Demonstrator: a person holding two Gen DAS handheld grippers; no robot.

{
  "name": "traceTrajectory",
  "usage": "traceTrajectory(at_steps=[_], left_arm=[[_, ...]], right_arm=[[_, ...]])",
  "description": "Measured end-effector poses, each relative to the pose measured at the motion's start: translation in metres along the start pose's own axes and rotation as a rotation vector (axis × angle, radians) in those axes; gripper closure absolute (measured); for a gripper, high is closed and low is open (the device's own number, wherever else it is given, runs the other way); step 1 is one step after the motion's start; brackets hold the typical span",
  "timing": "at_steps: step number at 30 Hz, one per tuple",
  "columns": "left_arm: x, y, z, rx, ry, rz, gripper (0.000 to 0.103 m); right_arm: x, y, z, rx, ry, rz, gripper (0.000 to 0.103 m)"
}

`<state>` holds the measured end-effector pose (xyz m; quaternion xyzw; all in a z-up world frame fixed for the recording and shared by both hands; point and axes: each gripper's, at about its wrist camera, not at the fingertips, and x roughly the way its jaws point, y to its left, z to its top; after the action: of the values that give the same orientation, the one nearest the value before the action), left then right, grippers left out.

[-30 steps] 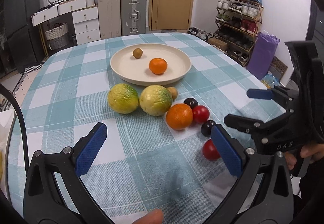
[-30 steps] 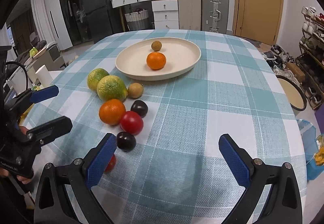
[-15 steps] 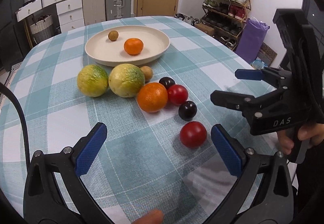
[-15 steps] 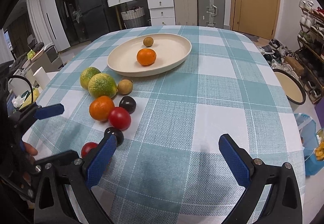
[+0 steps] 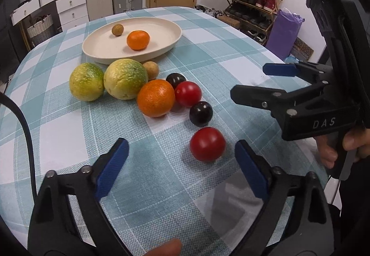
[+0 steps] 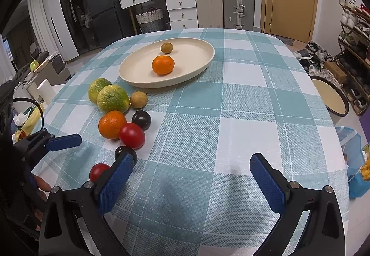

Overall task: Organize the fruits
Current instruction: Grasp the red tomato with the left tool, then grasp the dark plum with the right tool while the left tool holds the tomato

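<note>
Holding spread above the checked tablecloth (image 5: pixel 69 131): left gripper (image 5: pixel 181 169), jaws wide, nothing between them; nearest red tomato (image 5: pixel 207 144) lies just ahead, toward its right finger. Right gripper (image 6: pixel 192 177), jaws likewise wide and empty. Cream plate (image 5: pixel 161 44): one tangerine (image 5: pixel 138 40), one small brown fruit (image 5: pixel 117 30). On cloth beside the plate: two green-yellow citrus (image 5: pixel 86 82), brown fruit (image 5: pixel 151 69), orange (image 5: pixel 155 97), second tomato (image 5: pixel 187 94), two dark plums (image 5: pixel 201 113).
</note>
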<state>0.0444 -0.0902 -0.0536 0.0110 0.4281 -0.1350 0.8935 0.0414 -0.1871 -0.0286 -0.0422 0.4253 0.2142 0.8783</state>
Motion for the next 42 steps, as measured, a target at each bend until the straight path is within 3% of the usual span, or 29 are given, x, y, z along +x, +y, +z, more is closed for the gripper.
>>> traceTrajectory(at_steps=[2, 9, 14, 16, 23, 38, 42], left_arm=[[0.003, -0.004, -0.001, 0.025, 0.016, -0.005, 0.028], [0.005, -0.014, -0.003, 0.072, 0.029, -0.036, 0.047], [0.003, -0.016, -0.004, 0.081, 0.023, -0.077, 0.07], [0.002, -0.016, -0.005, 0.082, 0.019, -0.093, 0.074], [-0.007, -0.012, -0.004, 0.085, -0.011, -0.102, 0.074], [-0.037, 0.038, 0.008, -0.031, -0.134, -0.011, 0.074], [-0.041, 0.047, 0.008, -0.053, -0.146, 0.004, 0.074]], right_arm=[[0.0, 0.0, 0.0, 0.002, 0.0, 0.0, 0.0], [0.0, 0.0, 0.0, 0.003, 0.0, 0.0, 0.0], [0.0, 0.0, 0.0, 0.006, 0.0, -0.002, 0.0], [-0.001, -0.001, 0.0, 0.008, -0.002, -0.001, 0.0], [0.001, -0.001, 0.0, 0.009, 0.002, -0.001, 0.0], [0.007, 0.029, -0.008, -0.038, 0.019, 0.081, 0.001], [0.008, 0.043, -0.009, -0.06, 0.023, 0.11, 0.01]])
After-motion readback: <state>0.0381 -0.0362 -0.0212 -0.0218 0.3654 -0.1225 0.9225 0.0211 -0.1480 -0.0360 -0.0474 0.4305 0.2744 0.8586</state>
